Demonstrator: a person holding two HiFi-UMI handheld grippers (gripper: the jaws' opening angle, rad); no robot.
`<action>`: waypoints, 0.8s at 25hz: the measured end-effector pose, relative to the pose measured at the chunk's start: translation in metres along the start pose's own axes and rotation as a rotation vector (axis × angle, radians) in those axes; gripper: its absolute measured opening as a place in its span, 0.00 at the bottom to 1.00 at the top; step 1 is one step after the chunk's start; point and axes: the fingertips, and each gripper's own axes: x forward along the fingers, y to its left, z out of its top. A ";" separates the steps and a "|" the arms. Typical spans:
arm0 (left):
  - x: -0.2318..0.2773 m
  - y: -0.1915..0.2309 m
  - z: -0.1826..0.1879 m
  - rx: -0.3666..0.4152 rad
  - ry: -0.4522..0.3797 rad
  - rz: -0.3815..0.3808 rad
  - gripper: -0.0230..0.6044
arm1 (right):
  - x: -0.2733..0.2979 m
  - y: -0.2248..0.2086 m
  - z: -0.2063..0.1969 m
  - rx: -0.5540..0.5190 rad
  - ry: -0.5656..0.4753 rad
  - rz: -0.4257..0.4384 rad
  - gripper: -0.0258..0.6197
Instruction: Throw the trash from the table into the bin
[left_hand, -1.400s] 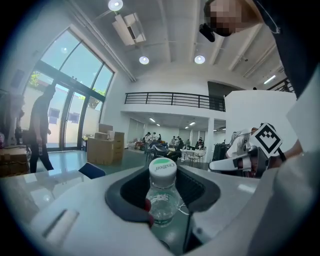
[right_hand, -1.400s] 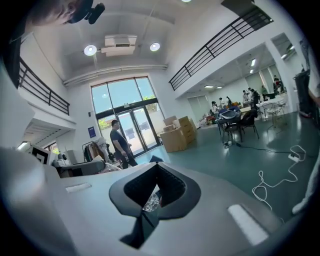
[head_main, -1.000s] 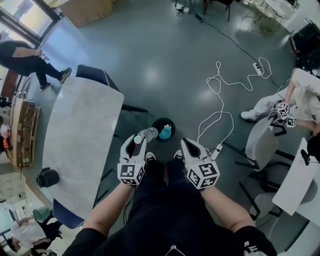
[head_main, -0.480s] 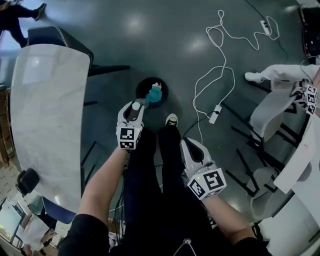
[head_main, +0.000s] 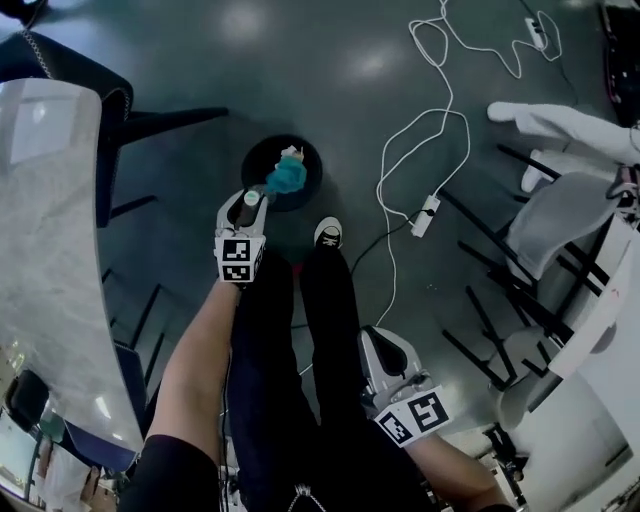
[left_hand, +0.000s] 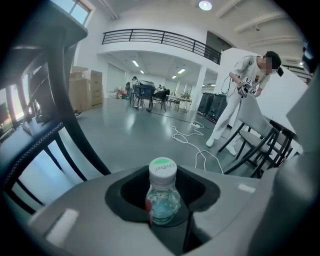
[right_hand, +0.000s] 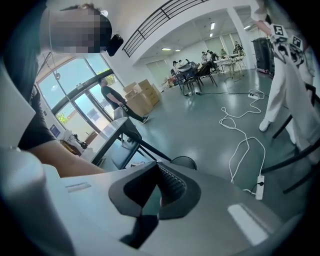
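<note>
White-shelled and nearest the body, the right gripper (head_main: 385, 350) hangs low by the person's right leg, its jaws together on nothing. Farther out, the left gripper (head_main: 250, 208) has its jaws clamped on the body of a clear plastic bottle (left_hand: 162, 199). The bottle's long axis runs along the jaws, with the green-and-white cap pointing away. Just beyond the cap and slightly right stands the round black bin (head_main: 306, 158) on the floor, with a teal wad (head_main: 287, 177) already inside. The left gripper is far nearer the bin, so a short push forward should put the bottle over the opening. The marble-look table (head_main: 50, 250) lies to the left.
</note>
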 end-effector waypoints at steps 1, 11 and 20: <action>0.007 0.001 -0.004 -0.002 -0.004 -0.001 0.29 | 0.001 -0.002 -0.007 0.004 0.007 -0.004 0.08; 0.034 -0.006 -0.072 0.077 0.211 -0.046 0.41 | 0.010 -0.011 -0.021 -0.006 0.046 0.000 0.08; -0.017 -0.029 -0.026 0.061 0.127 -0.078 0.47 | -0.006 -0.008 -0.003 -0.029 0.009 0.009 0.08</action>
